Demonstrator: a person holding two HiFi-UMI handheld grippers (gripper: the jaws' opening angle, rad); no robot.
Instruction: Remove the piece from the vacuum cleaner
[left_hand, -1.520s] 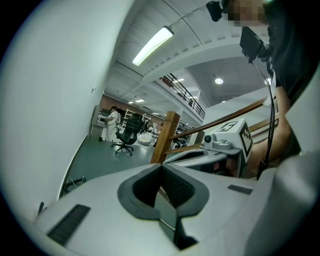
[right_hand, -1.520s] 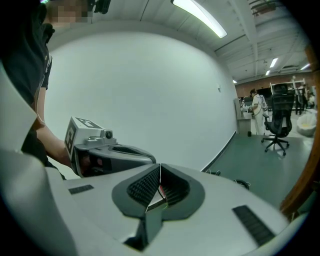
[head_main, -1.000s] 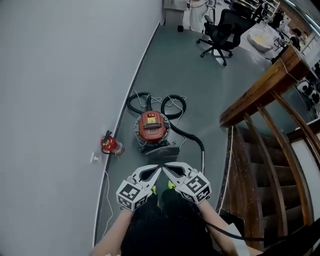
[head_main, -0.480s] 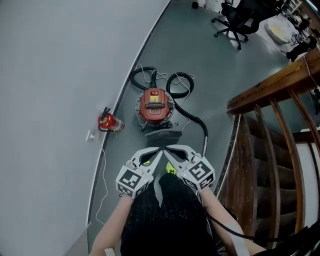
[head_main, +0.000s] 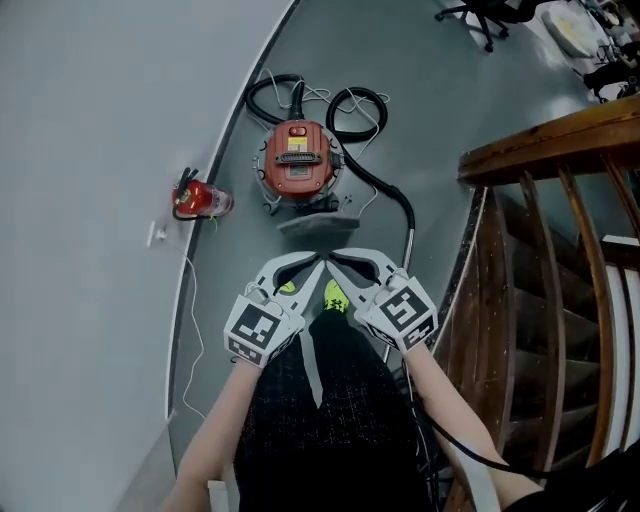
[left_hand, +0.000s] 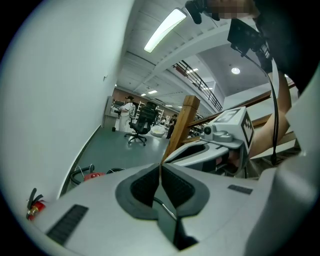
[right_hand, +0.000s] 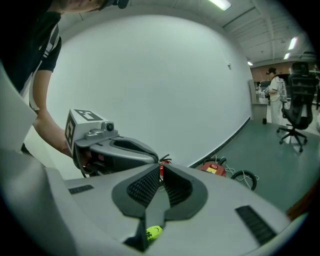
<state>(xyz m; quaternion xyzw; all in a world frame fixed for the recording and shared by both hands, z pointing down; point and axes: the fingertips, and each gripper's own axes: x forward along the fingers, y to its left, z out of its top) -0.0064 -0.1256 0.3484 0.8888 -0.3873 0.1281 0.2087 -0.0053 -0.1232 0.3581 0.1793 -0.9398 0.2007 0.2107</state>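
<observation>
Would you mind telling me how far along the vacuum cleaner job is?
Nothing looks done yet: the red vacuum cleaner sits untouched on the floor, ahead of both grippers. In hand: nothing, the left gripper and right gripper are shut and empty. Left: reach the vacuum and do the whole removal.

Grey floor (head_main: 430, 110). Red vacuum cleaner (head_main: 298, 160) stands on it, black hose (head_main: 404, 203) coiled behind and trailing right. Red fire extinguisher (head_main: 195, 198) near, by the wall.

Ahead of the white left gripper (head_main: 318, 261) and right gripper (head_main: 335, 258): red vacuum (head_main: 299, 160), black hose (head_main: 388, 194); red extinguisher (head_main: 195, 197) leftward.
</observation>
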